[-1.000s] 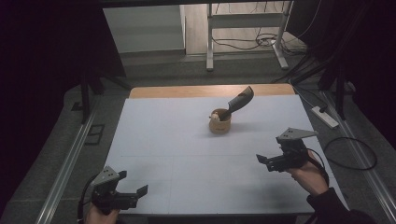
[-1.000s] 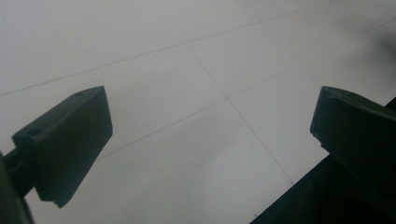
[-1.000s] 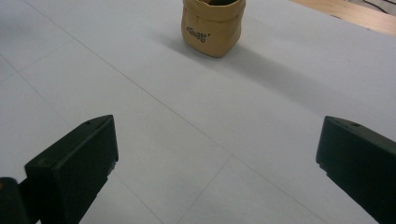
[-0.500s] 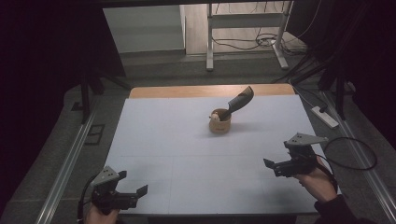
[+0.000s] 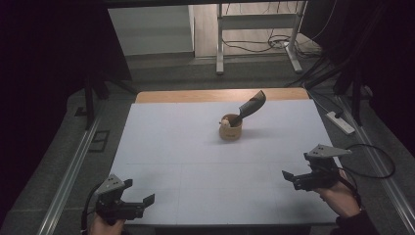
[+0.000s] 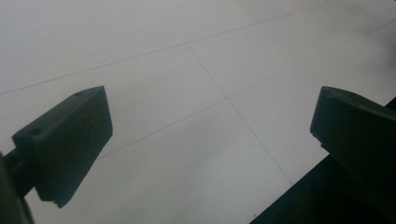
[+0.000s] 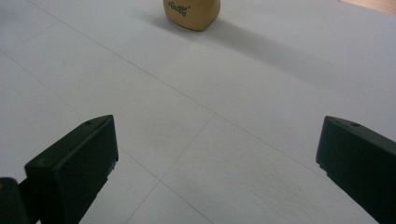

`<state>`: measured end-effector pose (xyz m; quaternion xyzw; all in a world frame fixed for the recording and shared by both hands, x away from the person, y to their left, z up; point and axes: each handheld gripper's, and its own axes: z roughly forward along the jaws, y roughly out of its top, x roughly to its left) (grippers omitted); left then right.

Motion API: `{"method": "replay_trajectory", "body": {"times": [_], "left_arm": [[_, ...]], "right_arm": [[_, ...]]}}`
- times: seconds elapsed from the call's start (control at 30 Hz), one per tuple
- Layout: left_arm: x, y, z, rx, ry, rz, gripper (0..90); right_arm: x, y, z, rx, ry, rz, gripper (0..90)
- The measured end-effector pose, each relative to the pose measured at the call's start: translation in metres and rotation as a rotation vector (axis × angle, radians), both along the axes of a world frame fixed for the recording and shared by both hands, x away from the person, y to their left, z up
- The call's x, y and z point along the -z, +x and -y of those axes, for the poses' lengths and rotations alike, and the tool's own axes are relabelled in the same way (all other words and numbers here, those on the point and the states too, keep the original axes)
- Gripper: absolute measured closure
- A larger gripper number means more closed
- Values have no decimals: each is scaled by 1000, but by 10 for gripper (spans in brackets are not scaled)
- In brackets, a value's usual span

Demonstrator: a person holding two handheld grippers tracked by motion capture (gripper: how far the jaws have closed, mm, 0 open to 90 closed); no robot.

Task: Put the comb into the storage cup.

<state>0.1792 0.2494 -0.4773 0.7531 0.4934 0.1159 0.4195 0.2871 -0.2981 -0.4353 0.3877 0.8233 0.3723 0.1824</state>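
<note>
- Right gripper (image 5: 299, 177), held in a hand (image 5: 337, 196) at about 4 o'clock on the table (image 5: 166, 147): jaws spread wide, nothing between them, only bare white tabletop under them in its own view (image 7: 212, 154).
- Its jaws point toward 10 o'clock, roughly at the cup (image 5: 230, 128). In the right gripper view the cup (image 7: 191, 13) sits at 12 o'clock, well ahead, cut off by the top edge, with dark lettering on its side.
- Nothing lies on the table between these jaws and the cup.
- Left gripper (image 5: 139, 203), at about 7 o'clock near the table's front edge: jaws also wide apart and empty. Its own view (image 6: 210, 140) shows white surface with thin seam lines between them and the dark table edge at 5 o'clock.
- The left gripper is well apart from the cup, which lies toward 1 o'clock from it.
- The cup, tan and round, stands upright a little past the table's centre, toward 12 o'clock. A dark scoop (image 5: 250, 107) stands in it, leaning toward 2 o'clock; something pale shows at the cup's rim.
- A strip of bare wood (image 5: 195, 95) runs along the table's far edge.
- Off the table: a power strip (image 5: 341, 122) at 3 o'clock, a cable (image 5: 377, 161) looping on the floor behind the right gripper, a metal frame (image 5: 257, 34) at 12 o'clock.
</note>
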Motion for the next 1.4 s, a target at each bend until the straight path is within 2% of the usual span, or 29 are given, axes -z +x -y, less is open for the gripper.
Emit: {"method": "replay_trajectory", "body": {"times": [0.73, 1.4], "left_arm": [[0, 0, -1, -5, -8, -2, 0], [0, 0, -1, -7, -11, -2, 0]], "right_arm": [[6, -15, 25, 46, -24, -13, 0], [8, -36, 49, 119, -48, -4, 0]]}}
